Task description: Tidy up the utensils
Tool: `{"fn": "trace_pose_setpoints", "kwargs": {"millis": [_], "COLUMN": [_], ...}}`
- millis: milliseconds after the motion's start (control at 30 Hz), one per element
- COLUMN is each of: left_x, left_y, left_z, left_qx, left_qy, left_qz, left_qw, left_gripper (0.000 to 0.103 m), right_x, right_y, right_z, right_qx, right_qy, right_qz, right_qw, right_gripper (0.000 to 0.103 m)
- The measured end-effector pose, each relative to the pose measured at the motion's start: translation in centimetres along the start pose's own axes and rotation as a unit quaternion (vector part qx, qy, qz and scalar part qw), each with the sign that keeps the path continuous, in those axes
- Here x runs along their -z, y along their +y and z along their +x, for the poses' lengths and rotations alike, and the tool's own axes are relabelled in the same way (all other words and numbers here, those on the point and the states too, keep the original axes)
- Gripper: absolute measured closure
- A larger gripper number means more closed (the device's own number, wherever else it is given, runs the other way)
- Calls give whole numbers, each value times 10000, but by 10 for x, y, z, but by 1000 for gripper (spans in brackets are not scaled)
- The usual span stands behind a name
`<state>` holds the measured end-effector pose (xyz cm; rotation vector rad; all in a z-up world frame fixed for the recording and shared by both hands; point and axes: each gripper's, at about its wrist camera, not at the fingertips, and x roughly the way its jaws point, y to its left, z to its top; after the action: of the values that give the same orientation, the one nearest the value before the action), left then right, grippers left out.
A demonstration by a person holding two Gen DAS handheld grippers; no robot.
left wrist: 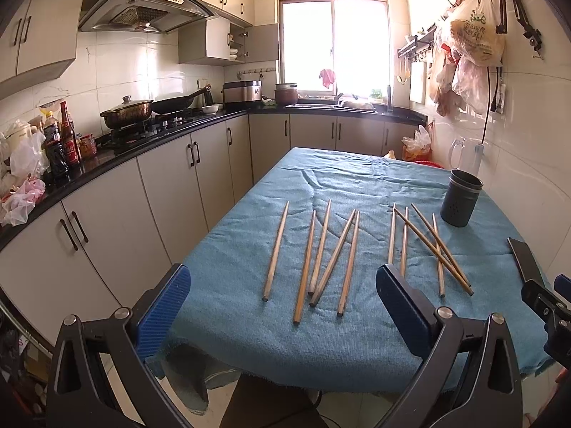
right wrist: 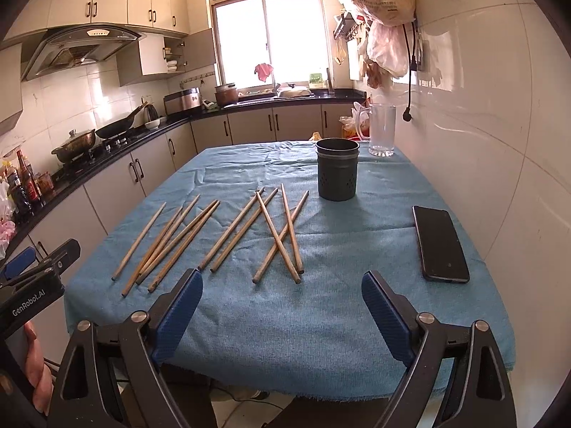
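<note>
2 near-edge views along the table, overlapping.

- Wooden chopsticks lie flat on the blue-clothed bench, apparently ten, in two loose groups; the right group's sticks cross.
- Dark utensil holder, perforated near its base, stands upright and looks empty, just beyond the right group.

Phone cut off, left view.

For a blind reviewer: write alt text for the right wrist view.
Ten wooden chopsticks lie loose on a blue tablecloth, the right gripper open and empty before them. Behind stands a dark perforated holder; a black phone lies to the right.
</note>
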<state>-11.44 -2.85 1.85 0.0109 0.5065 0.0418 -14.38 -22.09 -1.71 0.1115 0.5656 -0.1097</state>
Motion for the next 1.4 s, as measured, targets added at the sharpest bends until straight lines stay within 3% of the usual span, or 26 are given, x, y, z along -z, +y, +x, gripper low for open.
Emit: {"fn": "trace_pose_setpoints", "kwargs": {"millis": [1000, 1400], "left_x": [7, 9], "left_y": [-6, -2], "left_z": [3, 25], "left_qx": [175, 323], "left_qy": [270, 654], "left_qz": [-18, -107], "left_qw": [9995, 9973], "left_gripper": [0, 0], "right_x": [2, -2], "right_y": [0, 5], "right_z": [7, 33], "right_qx": [-103, -313], "right_qy": [163, 460], "right_qz": [8, -165], "right_qw": [9998, 9983], "right_gripper": [16, 33]}}
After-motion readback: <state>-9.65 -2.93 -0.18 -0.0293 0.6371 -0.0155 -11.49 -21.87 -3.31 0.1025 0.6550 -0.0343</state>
